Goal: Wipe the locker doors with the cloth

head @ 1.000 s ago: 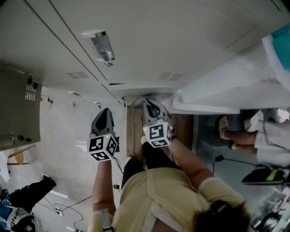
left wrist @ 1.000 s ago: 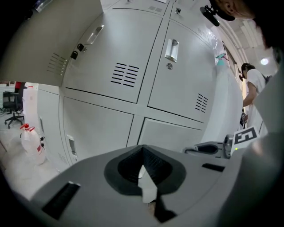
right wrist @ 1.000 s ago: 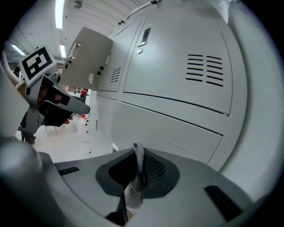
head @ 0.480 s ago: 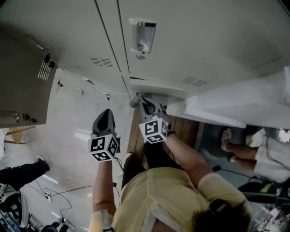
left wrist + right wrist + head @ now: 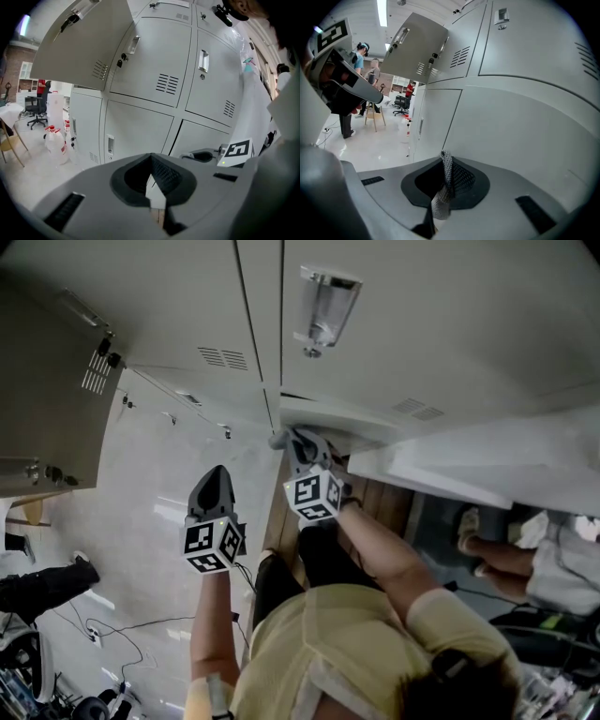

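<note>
One grey mesh cloth (image 5: 440,202) is pinched between the jaws of the right gripper (image 5: 444,164), which are closed tight on it, a strip of it poking past the tips toward a pale lower locker door (image 5: 520,126); whether it touches the door cannot be told. The left gripper (image 5: 151,164) has its two jaws pressed together with nothing between them, and it points at the lockers from farther back. In the head view both grippers are seen from above, the right one (image 5: 302,442) close against the lower doors and the left one (image 5: 216,479) out over the glossy floor (image 5: 141,521). One door (image 5: 79,42) stands swung open to the left. Only the left gripper view shows clear bottles with red caps (image 5: 55,140) beside the lockers. Only the right gripper view shows people (image 5: 363,51) standing far off.
</note>
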